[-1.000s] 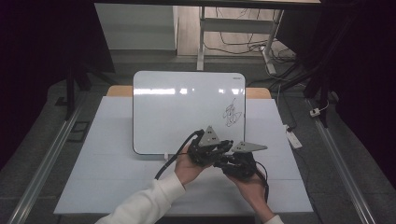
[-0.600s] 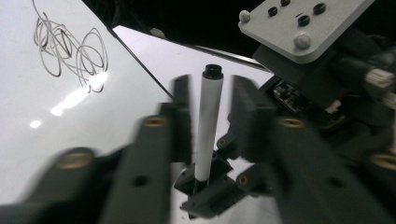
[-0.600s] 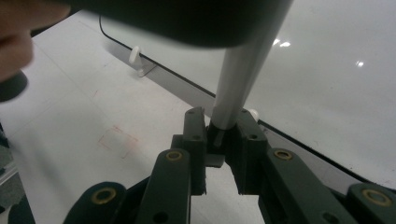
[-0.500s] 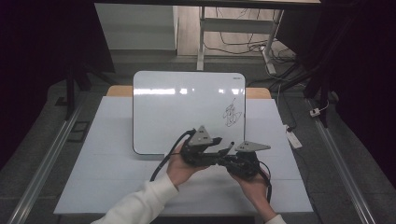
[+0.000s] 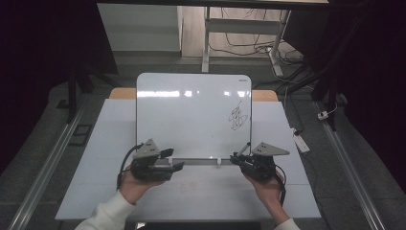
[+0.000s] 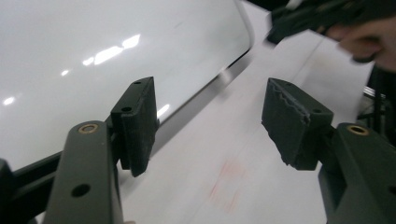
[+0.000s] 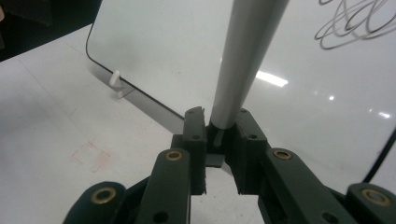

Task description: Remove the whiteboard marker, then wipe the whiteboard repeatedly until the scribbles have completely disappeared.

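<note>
Right gripper (image 7: 217,140) clamped on a grey marker (image 7: 243,60), its tip cut off; left gripper (image 6: 210,121) agape, empty.

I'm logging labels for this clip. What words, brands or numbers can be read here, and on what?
None can be read.
Whiteboard: a black scribble, not letters.
Whiteboard's top right corner: a tiny dark mark, too small to read.
Table: a faint red smudge, no text.
</note>
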Demonstrator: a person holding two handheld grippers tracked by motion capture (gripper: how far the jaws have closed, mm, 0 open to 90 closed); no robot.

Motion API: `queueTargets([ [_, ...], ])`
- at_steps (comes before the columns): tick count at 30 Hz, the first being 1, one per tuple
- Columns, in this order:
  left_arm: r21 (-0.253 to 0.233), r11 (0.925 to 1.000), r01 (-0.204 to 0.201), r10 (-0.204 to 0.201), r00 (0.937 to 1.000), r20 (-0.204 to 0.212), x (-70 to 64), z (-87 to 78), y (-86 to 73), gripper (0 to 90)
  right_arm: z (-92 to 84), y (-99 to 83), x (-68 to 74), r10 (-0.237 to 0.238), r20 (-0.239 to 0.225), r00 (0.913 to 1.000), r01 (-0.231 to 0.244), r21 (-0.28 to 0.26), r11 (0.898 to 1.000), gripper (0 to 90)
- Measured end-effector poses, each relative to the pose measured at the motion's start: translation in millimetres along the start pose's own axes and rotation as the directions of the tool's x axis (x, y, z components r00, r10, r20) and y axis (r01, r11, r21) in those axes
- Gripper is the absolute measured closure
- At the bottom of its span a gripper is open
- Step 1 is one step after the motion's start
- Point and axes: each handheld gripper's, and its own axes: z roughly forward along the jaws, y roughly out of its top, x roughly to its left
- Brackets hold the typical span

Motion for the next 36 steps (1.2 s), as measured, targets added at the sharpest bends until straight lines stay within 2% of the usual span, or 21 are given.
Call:
queueTargets([
  [3,0.005,0.9995,0.030,-0.030,0.9990,-0.033,12.3,-18.6,-21.3,34.5,-3.1,0.1,-1.3,-0.017,0.008,0.9998,0.017,-0.018,1.000,77.3],
  [6,0.013,0.9985,0.052,-0.052,0.9975,-0.048,20.2,-30.3,-37.6,32.5,-6.9,1.0,-3.8,-0.039,0.006,0.9992,0.039,-0.050,0.998,77.3],
  [9,0.030,0.9972,0.068,-0.066,0.9961,-0.059,28.1,-39.5,-55.5,31.3,-10.1,1.4,-5.9,-0.051,0.003,0.9987,0.051,-0.077,0.996,77.3],
  [13,0.028,0.9930,0.115,-0.113,0.9913,-0.068,39.1,-45.4,-74.3,29.7,-13.2,2.1,-7.1,-0.070,0.002,0.9976,0.069,-0.105,0.992,77.3],
  [15,0.032,0.9927,0.116,-0.113,0.9910,-0.072,41.5,-45.8,-76.4,29.3,-14.4,4.3,-7.9,-0.091,0.015,0.9958,0.092,-0.120,0.989,77.3],
  [16,0.034,0.9939,0.105,-0.102,0.9916,-0.080,41.5,-45.9,-76.5,29.1,-15.4,8.5,-9.4,-0.105,0.035,0.9939,0.108,-0.132,0.985,77.3],
  [18,0.037,0.9952,0.090,-0.087,0.9924,-0.087,41.8,-45.8,-77.3,29.1,-15.7,11.7,-11.2,-0.110,0.041,0.9931,0.115,-0.139,0.984,77.3],
  [19,0.038,0.9954,0.088,-0.084,0.9919,-0.095,42.3,-45.7,-78.4,28.8,-16.1,20.5,-16.7,-0.111,0.055,0.9922,0.119,-0.161,0.980,77.3],
  [21,0.040,0.9951,0.090,-0.086,0.9916,-0.097,43.0,-45.6,-79.8,28.7,-16.4,23.9,-18.8,-0.105,0.059,0.9927,0.114,-0.170,0.979,77.3],
  [22,0.039,0.9950,0.092,-0.088,0.9911,-0.100,43.2,-45.7,-80.2,28.0,-15.4,33.7,-25.3,-0.090,0.057,0.9943,0.100,-0.206,0.973,77.3],
  [26,0.033,0.9944,0.100,-0.096,0.9906,-0.097,43.9,-46.1,-81.5,27.8,-11.2,50.4,-36.1,-0.072,0.073,0.9947,0.088,-0.240,0.967,77.2],
  [29,0.038,0.9936,0.106,-0.102,0.9903,-0.094,44.9,-44.7,-83.9,27.8,-2.6,71.1,-51.0,-0.064,0.103,0.9926,0.091,-0.279,0.956,77.3],
  [35,0.045,0.9923,0.115,-0.111,0.9895,-0.093,45.2,-42.2,-85.8,27.9,16.0,90.9,-69.3,-0.051,0.159,0.9860,0.095,-0.284,0.954,77.3],
  [36,0.042,0.9923,0.117,-0.113,0.9897,-0.088,45.0,-42.2,-85.8,27.9,23.7,96.6,-75.9,-0.055,0.188,0.9806,0.108,-0.284,0.953,77.3],
])
